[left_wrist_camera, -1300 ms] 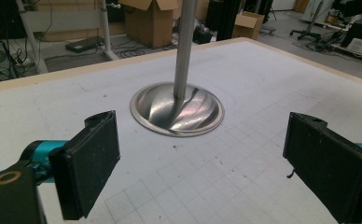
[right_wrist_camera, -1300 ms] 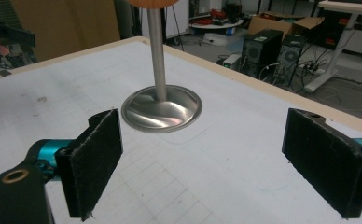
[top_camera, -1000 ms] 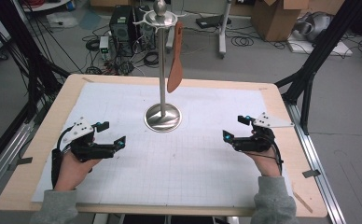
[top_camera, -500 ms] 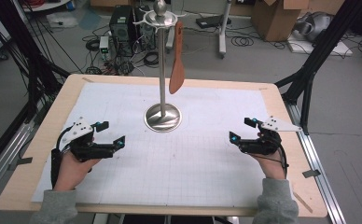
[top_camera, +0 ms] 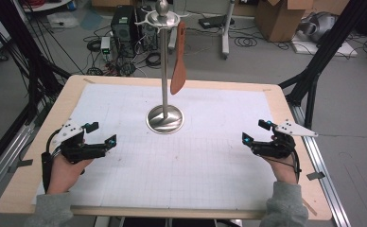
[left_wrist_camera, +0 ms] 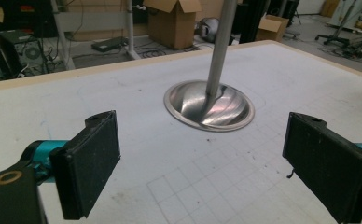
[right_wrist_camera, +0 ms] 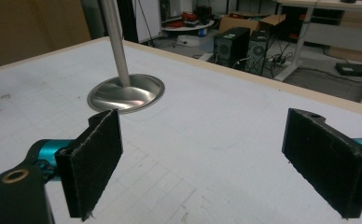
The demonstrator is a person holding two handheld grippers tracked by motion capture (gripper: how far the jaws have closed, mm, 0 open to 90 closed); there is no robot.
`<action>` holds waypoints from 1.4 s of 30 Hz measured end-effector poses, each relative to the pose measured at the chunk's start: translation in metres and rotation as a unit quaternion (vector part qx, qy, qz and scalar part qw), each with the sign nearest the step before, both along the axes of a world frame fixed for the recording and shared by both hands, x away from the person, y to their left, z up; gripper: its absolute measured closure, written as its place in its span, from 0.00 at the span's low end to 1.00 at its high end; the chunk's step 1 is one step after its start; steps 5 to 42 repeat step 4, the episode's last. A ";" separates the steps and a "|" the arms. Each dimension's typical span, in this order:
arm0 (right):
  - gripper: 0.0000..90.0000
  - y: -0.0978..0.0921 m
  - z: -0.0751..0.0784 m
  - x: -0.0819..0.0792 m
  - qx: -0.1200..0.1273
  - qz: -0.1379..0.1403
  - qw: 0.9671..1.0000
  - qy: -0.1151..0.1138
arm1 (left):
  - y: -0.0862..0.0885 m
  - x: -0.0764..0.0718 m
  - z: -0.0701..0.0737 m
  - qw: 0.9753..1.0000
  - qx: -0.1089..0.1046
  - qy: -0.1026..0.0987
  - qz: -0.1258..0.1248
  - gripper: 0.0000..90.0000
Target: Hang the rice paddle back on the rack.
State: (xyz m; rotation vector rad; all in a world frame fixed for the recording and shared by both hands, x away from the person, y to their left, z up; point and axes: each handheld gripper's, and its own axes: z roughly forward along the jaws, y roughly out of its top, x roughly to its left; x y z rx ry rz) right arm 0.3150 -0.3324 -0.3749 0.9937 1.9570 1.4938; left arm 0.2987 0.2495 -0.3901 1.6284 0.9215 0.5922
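Observation:
A metal stand (top_camera: 164, 94) with a round base (top_camera: 165, 119) rises from the middle of the white grid mat (top_camera: 196, 156). A brown wooden spatula (top_camera: 179, 59) hangs from a hook at the stand's top. My left gripper (top_camera: 101, 134) rests low at the mat's left side, open and empty, aimed toward the base (left_wrist_camera: 209, 105). At the right side my right gripper (top_camera: 256, 132) is open and empty too, with the base (right_wrist_camera: 125, 93) ahead and to its left. Both pairs of black jaws stand wide apart.
The wooden table edge (top_camera: 285, 113) frames the mat. Black frame posts (top_camera: 314, 61) stand at the table's right and left. Computers, cables and cardboard boxes (top_camera: 278, 16) lie on the floor beyond the far edge.
My right gripper has drifted a little to the right, toward the table's right edge. The left gripper has stayed in place.

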 end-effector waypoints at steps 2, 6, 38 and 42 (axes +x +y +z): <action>0.12 0.001 0.000 0.000 -0.001 0.003 1.000 -0.002 | 0.001 0.000 0.000 1.000 -0.001 0.000 0.003 0.13; 0.12 0.001 0.000 0.000 0.001 0.003 1.000 0.000 | 0.001 0.000 0.000 1.000 0.000 -0.001 0.005 0.13; 0.12 0.001 0.000 0.000 0.001 0.003 1.000 0.000 | 0.001 0.000 0.000 1.000 0.000 -0.001 0.005 0.13; 0.12 0.001 0.000 0.000 0.001 0.003 1.000 0.000 | 0.001 0.000 0.000 1.000 0.000 -0.001 0.005 0.13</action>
